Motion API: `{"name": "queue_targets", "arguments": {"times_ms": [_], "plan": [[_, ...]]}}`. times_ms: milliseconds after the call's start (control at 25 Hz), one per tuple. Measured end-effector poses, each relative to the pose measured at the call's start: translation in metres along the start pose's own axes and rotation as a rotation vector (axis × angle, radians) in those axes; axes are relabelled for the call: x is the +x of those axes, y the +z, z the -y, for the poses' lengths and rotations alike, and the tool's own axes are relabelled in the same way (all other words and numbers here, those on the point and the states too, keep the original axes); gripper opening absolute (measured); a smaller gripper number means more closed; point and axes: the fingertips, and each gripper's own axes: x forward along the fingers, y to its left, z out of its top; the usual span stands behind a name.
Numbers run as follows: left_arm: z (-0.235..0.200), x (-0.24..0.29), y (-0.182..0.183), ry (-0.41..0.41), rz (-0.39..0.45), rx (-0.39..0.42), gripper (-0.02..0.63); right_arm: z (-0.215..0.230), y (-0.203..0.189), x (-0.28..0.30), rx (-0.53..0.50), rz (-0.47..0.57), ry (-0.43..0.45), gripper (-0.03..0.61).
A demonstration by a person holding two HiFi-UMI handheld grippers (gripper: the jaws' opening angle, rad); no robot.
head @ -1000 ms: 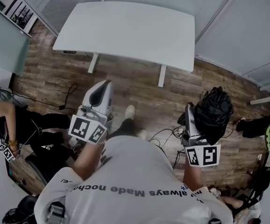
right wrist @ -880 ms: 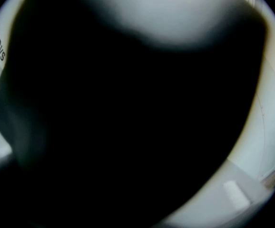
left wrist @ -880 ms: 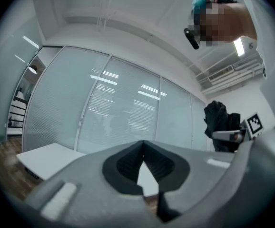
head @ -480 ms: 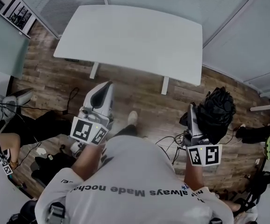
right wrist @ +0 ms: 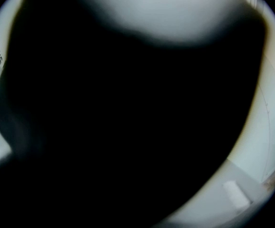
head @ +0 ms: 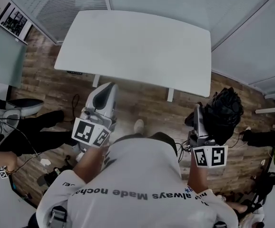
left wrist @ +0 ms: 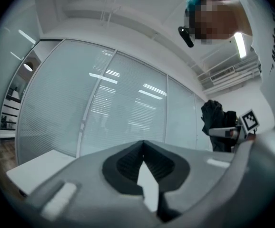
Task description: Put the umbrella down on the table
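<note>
A black folded umbrella [head: 224,114] hangs bunched at the right, above the wooden floor, with my right gripper [head: 197,111] shut on it. Its dark fabric [right wrist: 128,118] fills nearly all of the right gripper view and hides the jaws there. The white table [head: 137,46] stands ahead, its top bare. My left gripper [head: 109,86] is held level short of the table's near edge, with nothing in it. In the left gripper view the left gripper [left wrist: 143,144] shows its jaws meeting at the tips, and the umbrella [left wrist: 213,122] shows at the right.
Glass partition walls [head: 251,37] stand behind and to the right of the table. Cables [head: 37,148] and a chair base [head: 14,106] lie on the floor at the left. Dark gear [head: 270,141] sits at the right. The table's two white legs [head: 171,95] face me.
The table has drawn nearer and larger in the head view as both grippers moved toward it. The umbrella stays in the right gripper.
</note>
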Motion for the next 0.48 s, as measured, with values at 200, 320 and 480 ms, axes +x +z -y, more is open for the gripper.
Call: {"name": "queue_targets", "arguments": {"times_ms": [200, 320, 480], "plan": [[-0.017, 0.007, -0.001, 0.002, -0.001, -0.013, 0.004, -0.005, -0.003, 0.017, -0.005, -0.016, -0.002, 0.245], [-0.031, 0.018, -0.004, 0.003, -0.005, -0.019, 0.003, -0.003, -0.008, 0.036, -0.004, -0.022, -0.002, 0.245], [-0.043, 0.032, -0.006, 0.009, -0.003, -0.020, 0.004, 0.002, -0.012, 0.054, -0.001, -0.022, 0.005, 0.245]]}}
